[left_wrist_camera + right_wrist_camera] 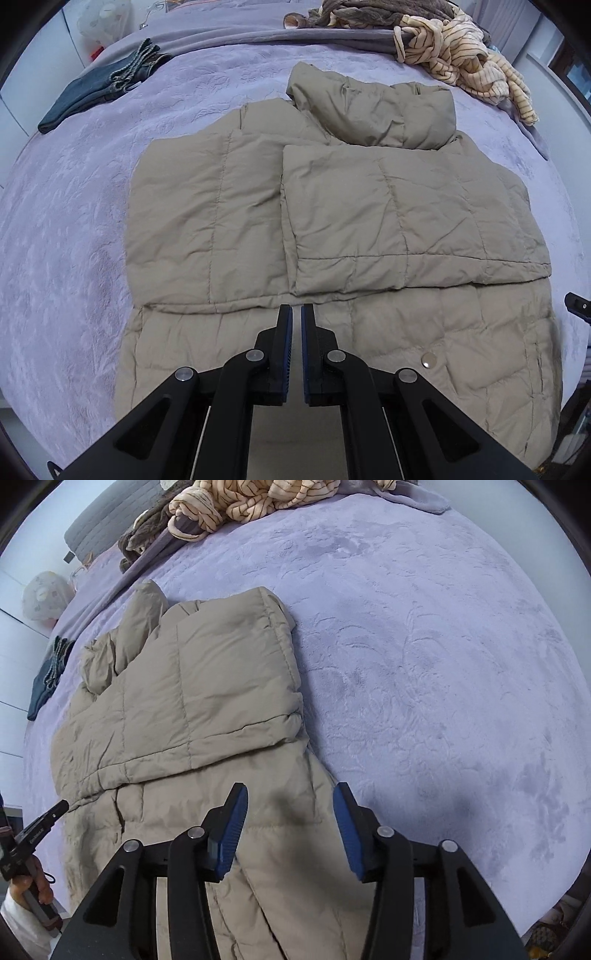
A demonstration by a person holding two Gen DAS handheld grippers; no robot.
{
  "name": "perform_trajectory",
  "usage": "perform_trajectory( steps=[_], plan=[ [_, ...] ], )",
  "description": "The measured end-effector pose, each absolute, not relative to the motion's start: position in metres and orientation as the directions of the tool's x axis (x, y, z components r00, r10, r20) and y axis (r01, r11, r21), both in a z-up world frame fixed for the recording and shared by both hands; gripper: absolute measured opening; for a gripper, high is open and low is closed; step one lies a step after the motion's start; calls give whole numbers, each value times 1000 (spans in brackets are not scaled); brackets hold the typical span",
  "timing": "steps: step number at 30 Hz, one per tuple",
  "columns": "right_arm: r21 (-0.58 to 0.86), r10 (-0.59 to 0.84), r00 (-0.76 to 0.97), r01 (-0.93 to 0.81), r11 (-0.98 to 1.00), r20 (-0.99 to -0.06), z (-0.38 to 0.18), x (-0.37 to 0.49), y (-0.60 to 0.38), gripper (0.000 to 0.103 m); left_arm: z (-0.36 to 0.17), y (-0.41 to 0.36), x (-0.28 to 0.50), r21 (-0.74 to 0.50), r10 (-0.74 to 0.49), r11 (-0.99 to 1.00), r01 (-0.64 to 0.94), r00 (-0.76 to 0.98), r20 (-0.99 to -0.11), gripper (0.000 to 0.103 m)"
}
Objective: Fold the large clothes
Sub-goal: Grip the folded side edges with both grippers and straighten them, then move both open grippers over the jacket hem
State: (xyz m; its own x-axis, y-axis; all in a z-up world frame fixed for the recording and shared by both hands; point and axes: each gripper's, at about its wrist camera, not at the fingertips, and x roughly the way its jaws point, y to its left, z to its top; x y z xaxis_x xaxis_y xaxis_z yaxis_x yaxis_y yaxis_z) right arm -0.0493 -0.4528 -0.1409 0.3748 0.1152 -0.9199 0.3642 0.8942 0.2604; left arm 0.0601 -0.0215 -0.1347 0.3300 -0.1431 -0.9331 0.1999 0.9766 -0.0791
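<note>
I had the jacket [332, 206] flat on the bed [74, 229], both sleeves already folded in across the chest, hood [373, 110] at the far end. Left to right: jeans [96, 92] folded far left, well apart from the jacket; striped top [465, 74] heaped far right by the head of the bed.

My left gripper [296, 314] was closed, pads nearly touching, nothing between them, hovering above the hem side of the jacket. My right gripper [290, 801] stood about half open, empty, over the jacket's right edge where it met the bed.

Step in hand, as I judged it: folding the hem end up toward the hood. To do it well I'd open the left too, take both hem corners level with each other, pinch through all the layers since the padding is thick and slippery, lift evenly and lay the hem over the sleeves without dragging them loose.

Left view alone showed the whole sleeve fold, the snap [428, 359] and the tip of the right gripper at the frame's right edge. Right view alone showed the hand [31, 884] on the left gripper, the bare bed to the right, and the shadow under my jaws.
</note>
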Motion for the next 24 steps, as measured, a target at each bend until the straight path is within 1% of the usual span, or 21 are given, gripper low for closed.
perform_trajectory(
  steps=[3,5,8,13,14,15,16,17,19,21,24],
  plan=[
    [281,143,367,359,890,-919,-135,-60,-448,61,-125,-22,45,-84,-146,976,199,322,-935,6],
    [290,159,359,346,892,-920,-133,-66,-442,61,-119,-22,33,-78,-137,979,190,321,-937,6],
    [295,172,351,335,895,-920,-129,-72,-437,62,-114,-20,19,-108,-157,979,173,305,-939,6],
    [316,202,344,317,894,-917,-124,-80,-428,65,-110,-19,-2,-91,-131,986,143,305,-943,6],
    [318,206,343,314,895,-916,-123,-83,-425,66,-110,-18,-6,-84,-123,987,138,301,-946,26],
    [322,211,343,309,895,-915,-122,-84,-424,67,-109,-17,-8,-77,-114,988,133,297,-948,92],
    [327,217,342,305,895,-914,-122,-86,-422,67,-108,-15,-12,-57,-89,992,114,304,-948,101],
    [329,221,341,301,895,-914,-121,-87,-421,67,-103,-14,-17,-42,-74,994,98,346,-935,102],
    [326,223,338,290,900,-915,-119,-89,-418,68,-101,-14,-21,-34,-69,994,106,349,-934,102],
    [330,230,337,279,902,-913,-118,-91,-415,82,-99,-13,-24,-27,-60,995,96,356,-933,102],
    [336,240,338,262,905,-910,-116,-93,-411,82,-96,-12,-29,-24,-49,997,74,361,-931,102]
  ],
)
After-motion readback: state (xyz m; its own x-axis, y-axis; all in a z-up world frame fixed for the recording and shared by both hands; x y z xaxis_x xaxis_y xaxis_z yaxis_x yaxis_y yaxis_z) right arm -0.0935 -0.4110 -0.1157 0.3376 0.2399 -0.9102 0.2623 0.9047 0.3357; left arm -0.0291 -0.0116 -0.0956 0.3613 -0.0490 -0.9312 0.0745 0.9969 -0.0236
